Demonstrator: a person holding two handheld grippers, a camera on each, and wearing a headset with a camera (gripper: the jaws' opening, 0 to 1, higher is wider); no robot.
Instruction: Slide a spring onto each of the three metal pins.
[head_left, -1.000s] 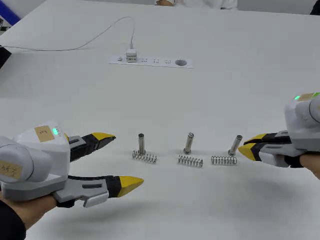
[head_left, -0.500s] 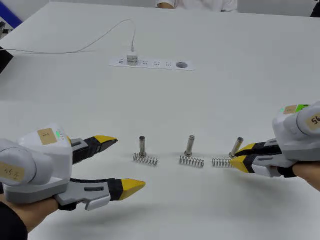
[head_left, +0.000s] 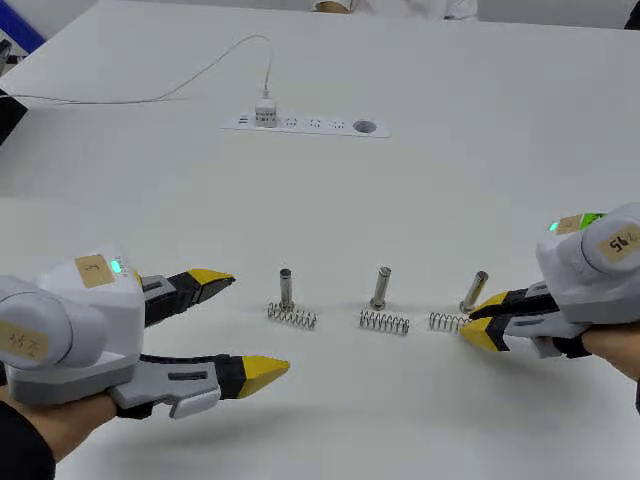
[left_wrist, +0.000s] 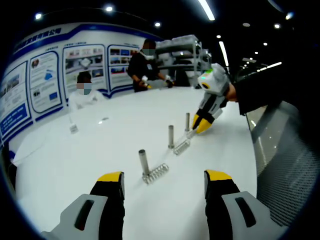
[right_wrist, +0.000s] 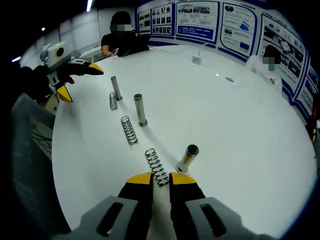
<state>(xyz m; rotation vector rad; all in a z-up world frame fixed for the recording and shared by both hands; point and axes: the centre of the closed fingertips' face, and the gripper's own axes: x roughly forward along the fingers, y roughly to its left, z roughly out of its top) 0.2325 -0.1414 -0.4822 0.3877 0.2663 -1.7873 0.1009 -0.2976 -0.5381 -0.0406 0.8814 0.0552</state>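
Three metal pins stand in a row on the white table: left pin (head_left: 286, 287), middle pin (head_left: 381, 285), right pin (head_left: 474, 290). A spring lies in front of each: left spring (head_left: 291, 316), middle spring (head_left: 384, 322), right spring (head_left: 445, 321). My right gripper (head_left: 479, 319) is low at the right spring's right end, its jaws narrowly apart with the end of the right spring (right_wrist: 156, 168) between the tips, beside the right pin (right_wrist: 187, 157). My left gripper (head_left: 238, 322) is wide open left of the left pin (left_wrist: 143, 161), with nothing in it.
A white power strip (head_left: 305, 124) with a plugged-in charger and cable lies farther back on the table. People sit at the far side of the table (right_wrist: 210, 115). Bare tabletop surrounds the pins.
My right gripper has moved left and down, bringing its tips around the right spring's end. The left gripper has stayed where it was, still open.
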